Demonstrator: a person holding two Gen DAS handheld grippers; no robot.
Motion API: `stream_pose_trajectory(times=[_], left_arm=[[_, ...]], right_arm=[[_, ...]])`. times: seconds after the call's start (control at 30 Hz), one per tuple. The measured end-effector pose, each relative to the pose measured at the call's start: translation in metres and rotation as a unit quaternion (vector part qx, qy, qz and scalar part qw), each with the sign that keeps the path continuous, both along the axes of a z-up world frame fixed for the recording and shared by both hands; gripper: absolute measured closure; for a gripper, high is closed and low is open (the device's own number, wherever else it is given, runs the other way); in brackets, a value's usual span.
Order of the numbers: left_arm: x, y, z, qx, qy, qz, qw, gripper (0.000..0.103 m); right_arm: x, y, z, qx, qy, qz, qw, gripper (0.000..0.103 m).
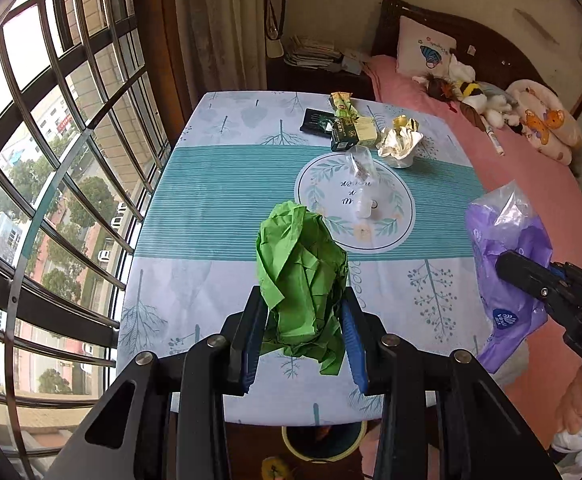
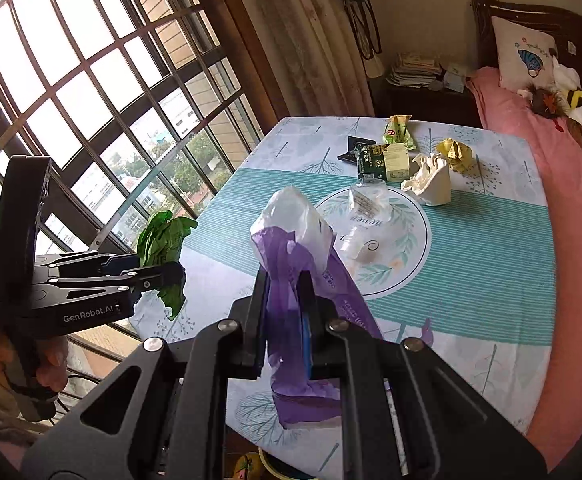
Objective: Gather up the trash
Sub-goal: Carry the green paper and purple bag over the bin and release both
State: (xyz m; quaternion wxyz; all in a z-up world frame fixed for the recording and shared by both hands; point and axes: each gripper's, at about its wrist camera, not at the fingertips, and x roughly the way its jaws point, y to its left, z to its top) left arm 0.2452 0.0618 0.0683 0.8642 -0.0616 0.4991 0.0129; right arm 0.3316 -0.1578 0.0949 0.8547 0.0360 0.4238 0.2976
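Trash scattered over a patterned teal-and-white tablecloth (image 1: pixel 219 184) beside a barred window (image 1: pixel 51 152) and a pink bed (image 1: pixel 531 200). Left gripper (image 1: pixel 303 320) clamped on crumpled green paper (image 1: pixel 303 276), raised over the table. Right gripper (image 2: pixel 287 312) pinched together on a thin purple plastic bag (image 2: pixel 291 360), glossy and limp. Farther back: clear wrapper (image 1: pixel 361 164), crinkled foil (image 1: pixel 401 140), small cartons (image 1: pixel 347 130).
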Motion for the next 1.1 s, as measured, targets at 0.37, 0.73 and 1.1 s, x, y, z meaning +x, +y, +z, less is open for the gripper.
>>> stream_pose_trajectory(times=[0.37, 0.73, 1.1], left_arm=[[-0.128, 0.015, -0.012, -0.004, -0.001, -0.106, 0.9943, 0.067], [-0.195, -0.017, -0.058, -0.001, 0.053, -0.162, 0.9854, 0.067], [-0.211, -0.079, -0.169, -0.021, 0.122, -0.153, 0.9804, 0.067]], right_arm=[[-0.169, 0.031, 0.005, 0.013, 0.004, -0.104, 0.994, 0.092], [-0.284, 0.030, -0.030, 0.011, 0.058, -0.169, 0.984, 0.092], [-0.318, -0.014, -0.126, 0.059, 0.130, -0.227, 0.963, 0.092]])
